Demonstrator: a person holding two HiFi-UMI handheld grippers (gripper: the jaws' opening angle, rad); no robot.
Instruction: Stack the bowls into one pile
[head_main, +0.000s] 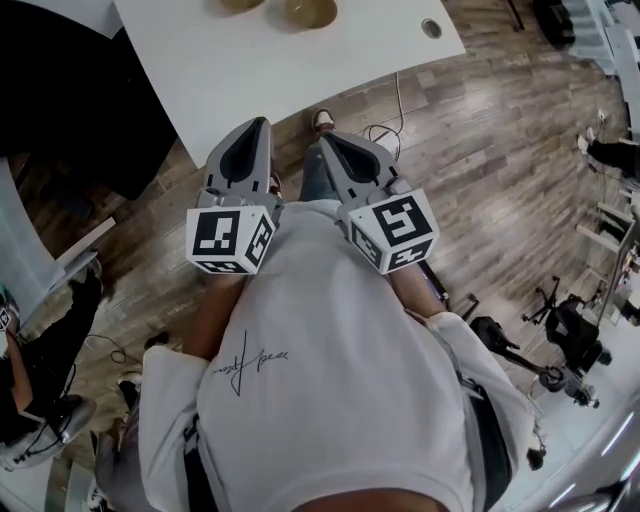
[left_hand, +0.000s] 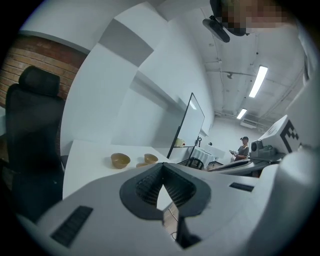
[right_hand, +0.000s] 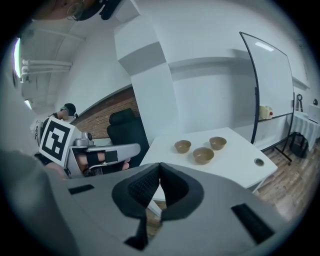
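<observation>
**Both hand-held grippers closed and empty, bowls still separate**

Left hand-held gripper – jaws together, pads meeting at the tip, nothing between them. Right hand-held gripper is the same: tips touching, empty. The head view shows the two side by side in front of the person's white shirt, both pointing toward the near edge of the bench.

Three tan bowls stand upright on the bench, well ahead of both pairs of jaws, none nested. Seen from the right hand-held gripper they sit ahead and slightly right: left bowl, near bowl, right bowl – a loose triangle with gaps between all three. From the left hand-held gripper the same group sits ahead and a bit left of the jaws. A black office chair is far left of that gripper, beside the bench.
</observation>
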